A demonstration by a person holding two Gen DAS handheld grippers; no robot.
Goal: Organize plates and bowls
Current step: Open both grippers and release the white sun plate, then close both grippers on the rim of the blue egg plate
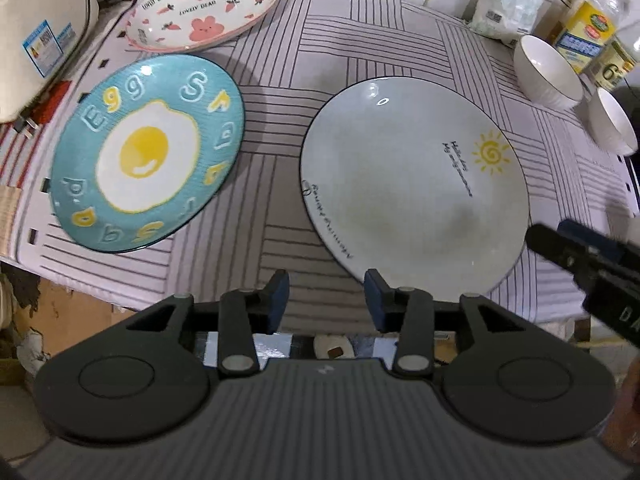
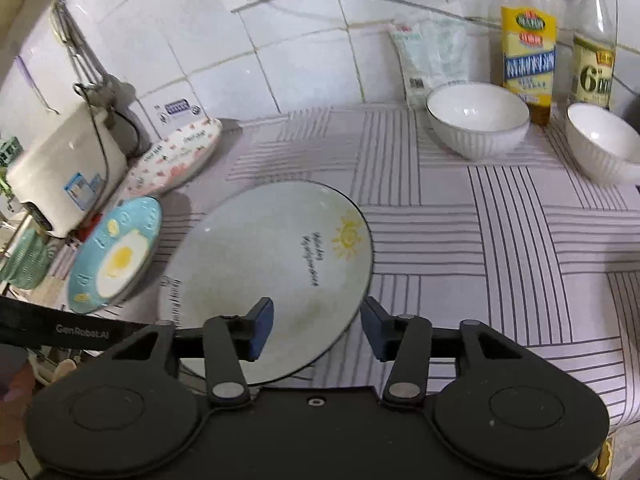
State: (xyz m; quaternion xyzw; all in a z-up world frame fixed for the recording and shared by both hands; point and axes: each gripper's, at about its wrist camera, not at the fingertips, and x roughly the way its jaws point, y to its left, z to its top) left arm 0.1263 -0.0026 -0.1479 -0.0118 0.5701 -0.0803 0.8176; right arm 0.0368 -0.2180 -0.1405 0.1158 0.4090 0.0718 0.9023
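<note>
Desk [image 2: 520, 248] — striped cloth. Sun plate [image 2: 260, 264]: centre, flat, near rim directly ahead of right hand-held gripper [image 2: 317, 330], probably nearer arm. Egg plate [image 1: 148, 152], two bowls [image 2: 478, 124] apart. Left hand-held gripper [image 1: 327, 300] — both agape, empty.

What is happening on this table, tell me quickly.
A person holds a gripper in each hand, sorting dishes. Both the left gripper and the right gripper are open and empty, hovering at the near edge of the sun plate. The egg plate and the pink oval dish lie to its left, and two white bowls stand by the bottles. Nothing is stacked yet.
</note>
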